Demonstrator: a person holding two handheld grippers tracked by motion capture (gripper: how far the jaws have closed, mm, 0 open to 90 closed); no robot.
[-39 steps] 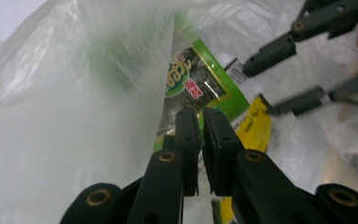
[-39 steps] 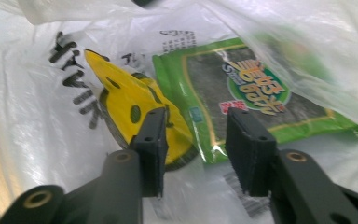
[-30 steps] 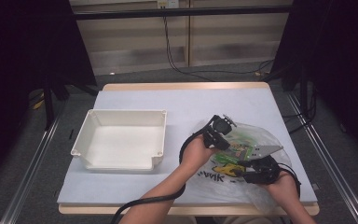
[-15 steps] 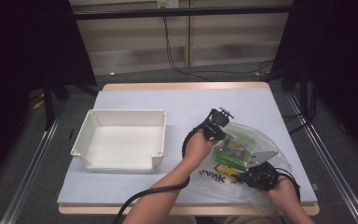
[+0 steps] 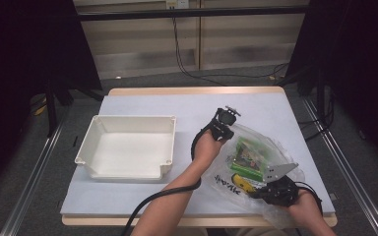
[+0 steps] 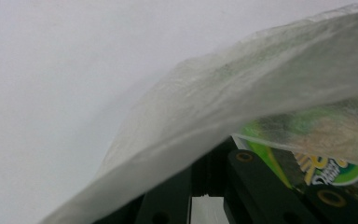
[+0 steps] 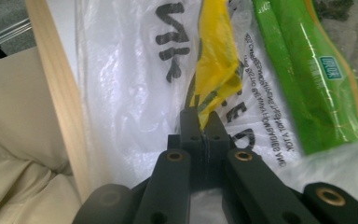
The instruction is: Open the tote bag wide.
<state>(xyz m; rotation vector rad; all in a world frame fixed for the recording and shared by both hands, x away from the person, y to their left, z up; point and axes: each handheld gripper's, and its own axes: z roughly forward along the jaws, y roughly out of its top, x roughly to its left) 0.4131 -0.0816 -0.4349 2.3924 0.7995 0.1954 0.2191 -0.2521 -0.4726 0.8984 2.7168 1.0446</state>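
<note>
Bag: clear plastic bag [image 5: 256, 167] lies on the worktop's [image 5: 142, 196] right half, green packet [image 5: 248, 158] inside.
Left gripper [image 5: 225, 129]: clamped on the bag's far edge.
Right gripper [image 5: 271, 191]: clamped on its near edge.
Axis: the grips oppose, mouth stretched between them.

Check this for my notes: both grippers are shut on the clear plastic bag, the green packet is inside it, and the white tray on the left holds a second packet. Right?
One slip: in the high view the white tray holds nothing. The rest stands: the left gripper and right gripper are shut on the clear plastic bag, with the green packet inside it.
</note>
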